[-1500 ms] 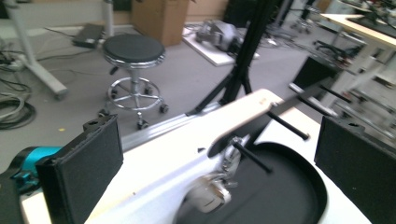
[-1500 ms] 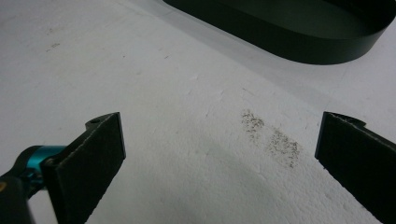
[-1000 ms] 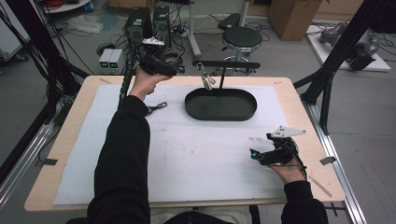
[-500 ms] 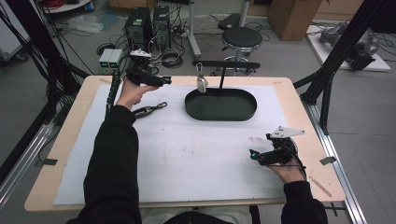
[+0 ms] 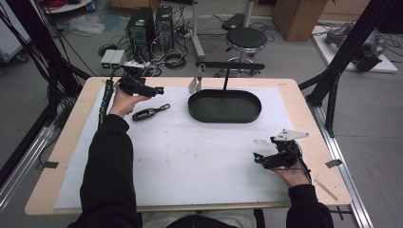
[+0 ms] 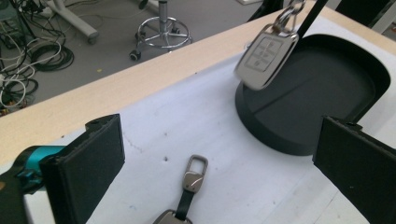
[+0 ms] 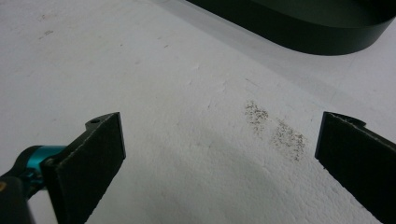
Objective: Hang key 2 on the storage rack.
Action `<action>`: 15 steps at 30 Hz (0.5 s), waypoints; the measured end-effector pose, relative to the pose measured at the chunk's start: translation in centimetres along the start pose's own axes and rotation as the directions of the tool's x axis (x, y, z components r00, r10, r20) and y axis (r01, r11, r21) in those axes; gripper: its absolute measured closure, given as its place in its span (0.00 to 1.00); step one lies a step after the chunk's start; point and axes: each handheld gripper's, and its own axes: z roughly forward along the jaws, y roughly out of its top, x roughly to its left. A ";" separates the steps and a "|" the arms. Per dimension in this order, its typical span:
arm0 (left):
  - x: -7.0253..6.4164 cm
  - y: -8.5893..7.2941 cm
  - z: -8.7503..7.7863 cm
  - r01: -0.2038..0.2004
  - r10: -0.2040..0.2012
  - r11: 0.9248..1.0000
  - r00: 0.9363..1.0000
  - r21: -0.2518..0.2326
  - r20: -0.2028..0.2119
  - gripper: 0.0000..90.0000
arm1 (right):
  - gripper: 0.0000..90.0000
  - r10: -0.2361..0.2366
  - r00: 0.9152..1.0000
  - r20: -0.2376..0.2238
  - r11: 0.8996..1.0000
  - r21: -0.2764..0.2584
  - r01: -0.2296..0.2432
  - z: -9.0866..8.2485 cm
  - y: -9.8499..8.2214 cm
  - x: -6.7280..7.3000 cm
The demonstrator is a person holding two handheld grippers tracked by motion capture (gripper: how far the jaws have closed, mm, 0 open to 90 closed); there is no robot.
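A dark key fob (image 5: 148, 113) with a metal clasp lies on the white mat (image 5: 199, 156), left of the black oval tray (image 5: 224, 106). A silver key fob (image 5: 194, 85) hangs from the black T-shaped stand (image 5: 230, 65) over the tray's left end. My left gripper (image 5: 156, 89) is held just above and behind the lying fob, open and empty. Its own view shows the lying fob's clasp (image 6: 194, 169) low between the open jaws (image 6: 222, 140), and the hanging fob (image 6: 266, 56) by the tray (image 6: 322, 88). My right gripper (image 5: 260, 159) rests open and empty at the near right.
The right gripper view (image 7: 222, 140) looks over bare mat with two grey smudges (image 7: 275, 127) and the tray's wall (image 7: 299, 35) beyond. The table's wooden edge (image 5: 62, 142) frames the mat. A stool (image 5: 247, 39) and computer boxes (image 5: 149, 23) stand on the floor behind.
My left gripper has swung left and drawn back from the stand's area to a spot above the lying fob. The right gripper has stayed put.
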 end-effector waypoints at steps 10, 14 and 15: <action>0.1 -1.0 1.3 -0.023 0.022 0.997 1.000 0.072 0.022 0.03 | 0.01 0.003 1.000 0.006 1.000 0.010 -0.003 0.0 -0.1 0.0; 0.1 -1.5 1.8 -0.037 0.034 0.992 0.999 0.118 0.027 0.03 | 0.01 0.007 1.000 0.008 1.000 0.007 -0.007 -0.1 -0.2 -0.1; 0.1 -1.6 2.0 -0.041 0.039 0.990 0.999 0.134 0.023 0.03 | 0.01 0.007 1.000 0.007 1.000 0.007 -0.008 -0.1 -0.2 -0.1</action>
